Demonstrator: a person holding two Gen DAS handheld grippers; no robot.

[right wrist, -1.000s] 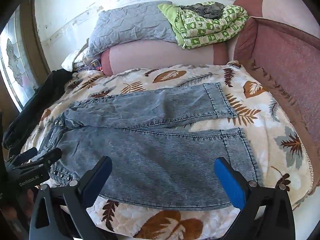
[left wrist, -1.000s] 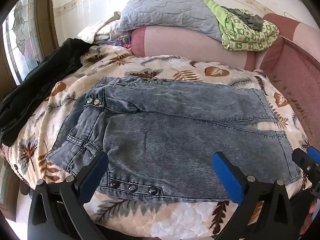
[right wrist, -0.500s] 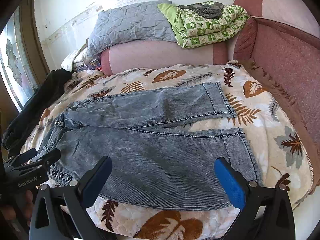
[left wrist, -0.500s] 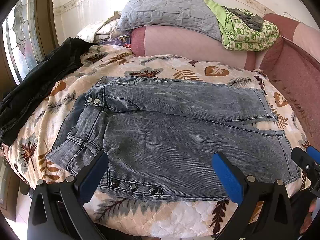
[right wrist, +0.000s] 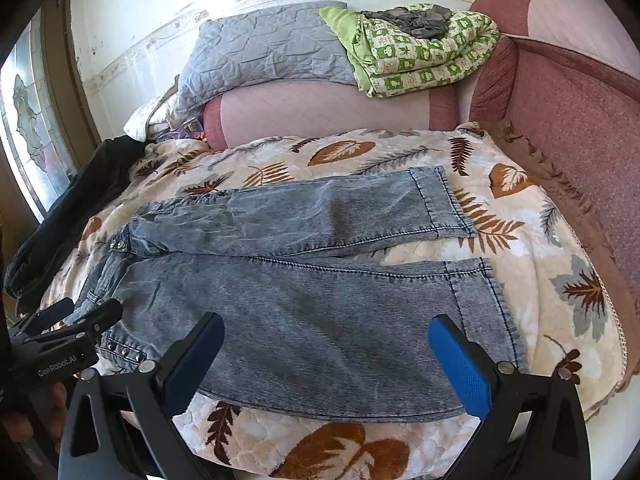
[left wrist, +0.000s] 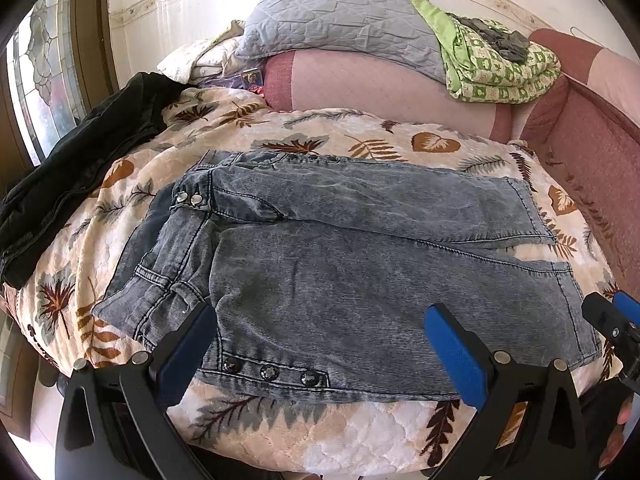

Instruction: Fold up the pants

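Grey-blue washed jeans (left wrist: 340, 264) lie flat on a leaf-print bedspread (left wrist: 280, 432), waist to the left, both legs running right; they also show in the right wrist view (right wrist: 312, 304). My left gripper (left wrist: 320, 344) is open and empty, hovering above the near waist corner with its snap buttons (left wrist: 268, 372). My right gripper (right wrist: 326, 356) is open and empty above the near leg, close to its hem (right wrist: 492, 312). The left gripper shows at the left edge of the right wrist view (right wrist: 68, 336).
A black garment (left wrist: 72, 176) lies on the bed's left side. A grey quilted pillow (left wrist: 340, 28) and a green patterned blanket (left wrist: 496, 68) rest on the pink headboard roll (left wrist: 380, 92). A padded red side wall (right wrist: 568, 128) borders the right. The near bed edge runs just below the jeans.
Both grippers have drifted slightly; the jeans sit a little lower and nearer in the left wrist view. Nothing was grasped and the jeans have not moved.
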